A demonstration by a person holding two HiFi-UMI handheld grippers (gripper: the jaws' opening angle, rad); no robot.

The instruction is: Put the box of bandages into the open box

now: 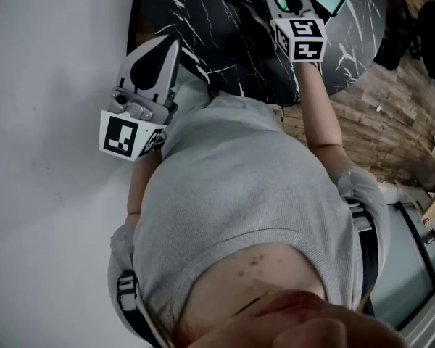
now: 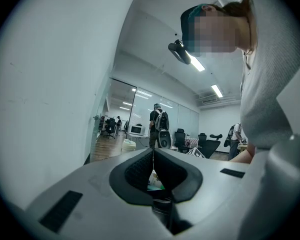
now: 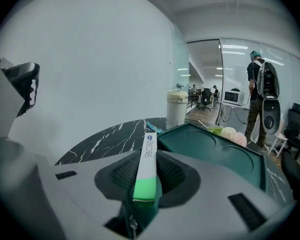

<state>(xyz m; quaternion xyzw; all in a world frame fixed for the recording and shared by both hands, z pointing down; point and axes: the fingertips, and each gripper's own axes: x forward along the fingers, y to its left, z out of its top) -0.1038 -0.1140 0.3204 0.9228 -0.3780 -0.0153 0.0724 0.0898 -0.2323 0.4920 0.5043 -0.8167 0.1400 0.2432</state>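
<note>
Grey sweater (image 1: 239, 194): closest of all, it fills the head view as the person looks down their own front.
Right gripper (image 3: 148, 158): clamped on the bandage box (image 3: 147, 176), thin edge up, its far end poking past the jaws above the dark surface (image 3: 105, 141).
Left gripper (image 2: 153, 153): jaws together, nothing in them, held beside the sweater.
Open box: can't pick it out; a green tray (image 3: 225, 159) sits just ahead.
Risk: it's a narrow hold, so a quick swing could twist the box loose, or its end could clip the tray rim.
</note>
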